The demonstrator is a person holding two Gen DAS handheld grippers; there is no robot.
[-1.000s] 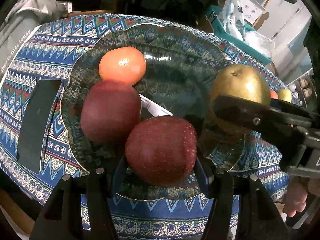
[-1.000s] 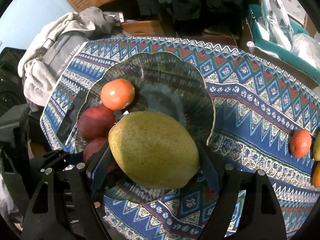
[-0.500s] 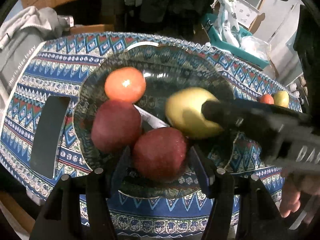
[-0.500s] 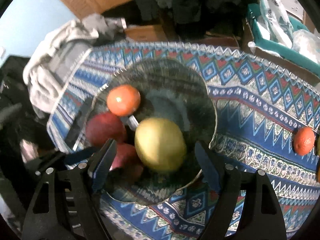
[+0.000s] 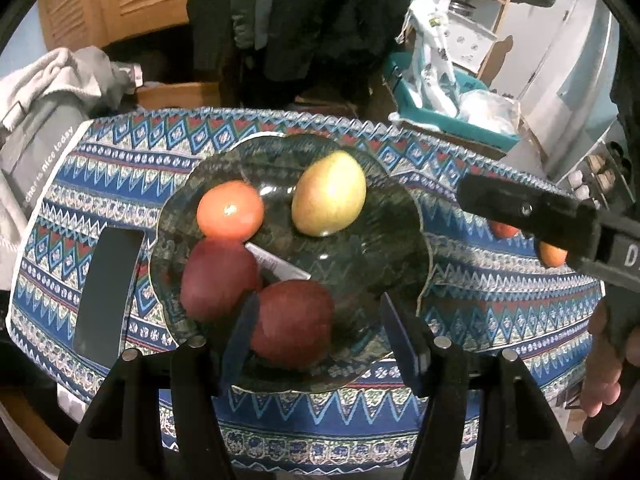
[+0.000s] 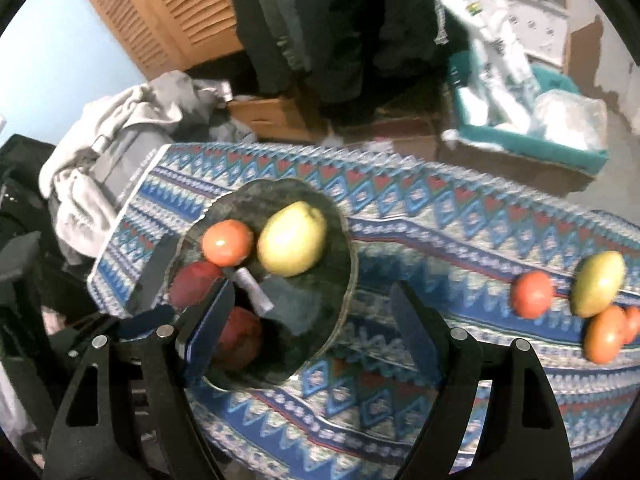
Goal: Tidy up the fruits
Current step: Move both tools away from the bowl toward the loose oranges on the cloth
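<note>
**Pear dropped in the bowl, both grippers clear**

Since a second ago the pear (image 5: 329, 194) has left the right gripper (image 6: 310, 314) and now lies in the bowl (image 5: 408, 216), ahead of both tools, just right of the orange (image 5: 231, 210). Both cameras now see the bowl from farther off.

Right gripper: jaws spread wide, nothing between them; past its left finger lies the bowl, and past its right finger only cloth (image 6: 440, 232). Well off to its right, on the cloth, lie another pear (image 6: 599, 288) and a few oranges (image 6: 532, 294).

Left gripper (image 5: 316, 334): jaws opening. One red apple (image 5: 294, 324) sits between the fingers in the near part of the bowl, but the pads do not press it. A second apple (image 5: 218, 278) lies just left of it, touching or nearly so. A small white label (image 5: 276, 266) lies on the bowl floor between the fruits.

To the left gripper's left, a dark flat slab (image 5: 108, 296) rests on the cloth beside the bowl.
</note>
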